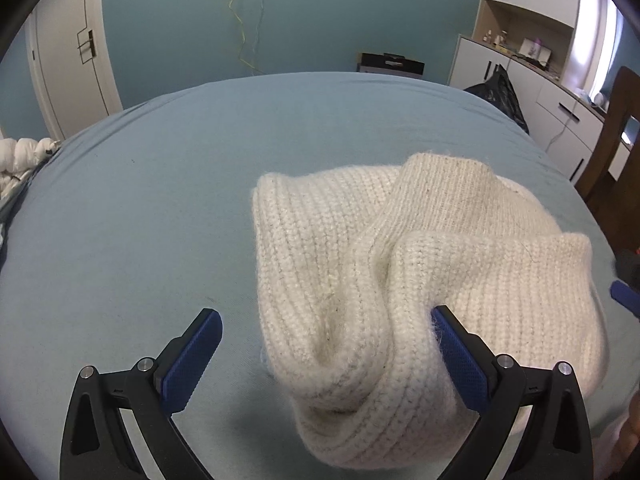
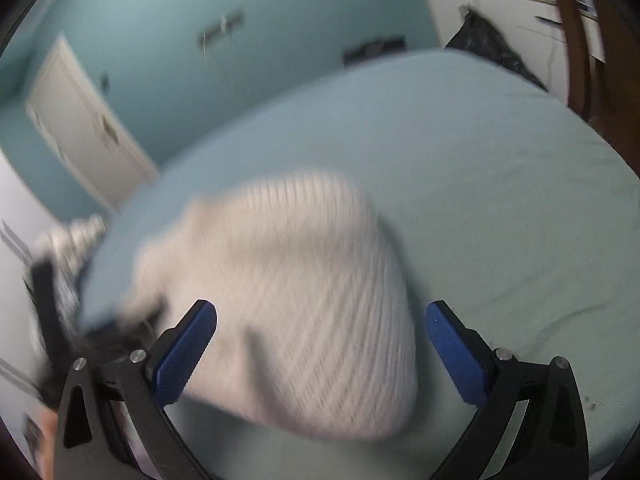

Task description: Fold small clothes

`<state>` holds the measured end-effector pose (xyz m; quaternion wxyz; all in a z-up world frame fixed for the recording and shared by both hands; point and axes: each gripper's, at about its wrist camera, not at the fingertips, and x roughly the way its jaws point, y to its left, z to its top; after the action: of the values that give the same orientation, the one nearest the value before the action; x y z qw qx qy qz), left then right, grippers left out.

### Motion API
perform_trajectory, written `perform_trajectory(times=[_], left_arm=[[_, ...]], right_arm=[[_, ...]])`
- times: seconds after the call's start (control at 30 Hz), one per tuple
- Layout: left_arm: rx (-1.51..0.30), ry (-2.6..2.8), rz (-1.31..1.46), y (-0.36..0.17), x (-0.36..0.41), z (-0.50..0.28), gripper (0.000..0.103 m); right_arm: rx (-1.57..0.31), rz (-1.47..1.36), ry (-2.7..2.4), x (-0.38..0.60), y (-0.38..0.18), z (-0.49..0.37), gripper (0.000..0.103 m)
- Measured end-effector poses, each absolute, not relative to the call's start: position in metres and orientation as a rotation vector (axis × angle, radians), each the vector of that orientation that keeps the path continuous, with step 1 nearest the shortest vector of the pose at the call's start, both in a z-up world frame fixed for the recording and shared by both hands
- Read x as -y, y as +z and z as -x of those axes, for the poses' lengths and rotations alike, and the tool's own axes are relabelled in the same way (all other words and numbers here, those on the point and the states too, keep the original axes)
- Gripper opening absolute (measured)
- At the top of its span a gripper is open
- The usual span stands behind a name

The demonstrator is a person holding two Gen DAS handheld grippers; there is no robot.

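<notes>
A cream ribbed knit garment (image 1: 400, 264) lies crumpled in thick folds on the blue bed sheet (image 1: 140, 220). My left gripper (image 1: 325, 312) is open wide and low over the garment's near end. Its right finger (image 1: 460, 352) touches a fold, while its left finger (image 1: 192, 356) is over bare sheet. A blue tip of the right gripper (image 1: 624, 296) shows at the right edge. The right wrist view is blurred. There the right gripper (image 2: 320, 308) is open, with the knit garment (image 2: 288, 280) lying between and beyond its fingers, not pinched.
The bed sheet (image 2: 500, 220) stretches far and to the right. A white quilted item (image 1: 20, 160) lies at the bed's left edge. Beyond the bed stand a white door (image 1: 68, 60), white cabinets (image 1: 540, 92), a black bag (image 1: 500, 92) and a wooden chair (image 1: 616, 140).
</notes>
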<state>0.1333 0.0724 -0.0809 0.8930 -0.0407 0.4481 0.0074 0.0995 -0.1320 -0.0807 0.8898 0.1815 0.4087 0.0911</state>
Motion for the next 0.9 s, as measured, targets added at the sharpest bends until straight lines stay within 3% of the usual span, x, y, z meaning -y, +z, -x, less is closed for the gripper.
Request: perform_trajectory(times=[0.2, 0.33, 0.5, 0.63, 0.9], left_arm=[[-0.925, 0.028, 0.050, -0.081, -0.065, -0.130, 0.103], [-0.916, 0.046, 0.041, -0.081, -0.063, -0.130, 0.103], [-0.922, 0.041, 0.060, -0.081, -0.067, -0.130, 0.103], [-0.940, 0.024, 0.097, -0.082, -0.066, -0.138, 0.103], [-0.944, 0.021, 0.117, -0.084, -0.069, -0.137, 0.103]], right_arm=[[-1.009, -0.413, 0.173, 0.134, -0.131, -0.143, 0.102], [-1.107, -0.710, 0.254, 0.158, -0.177, -0.152, 0.102], [-1.214, -0.755, 0.260, 0.166, -0.158, -0.155, 0.102], [-1.119, -0.699, 0.171, 0.175, -0.135, -0.116, 0.102], [-1.223, -0.741, 0.175, 0.180, -0.159, -0.112, 0.102]])
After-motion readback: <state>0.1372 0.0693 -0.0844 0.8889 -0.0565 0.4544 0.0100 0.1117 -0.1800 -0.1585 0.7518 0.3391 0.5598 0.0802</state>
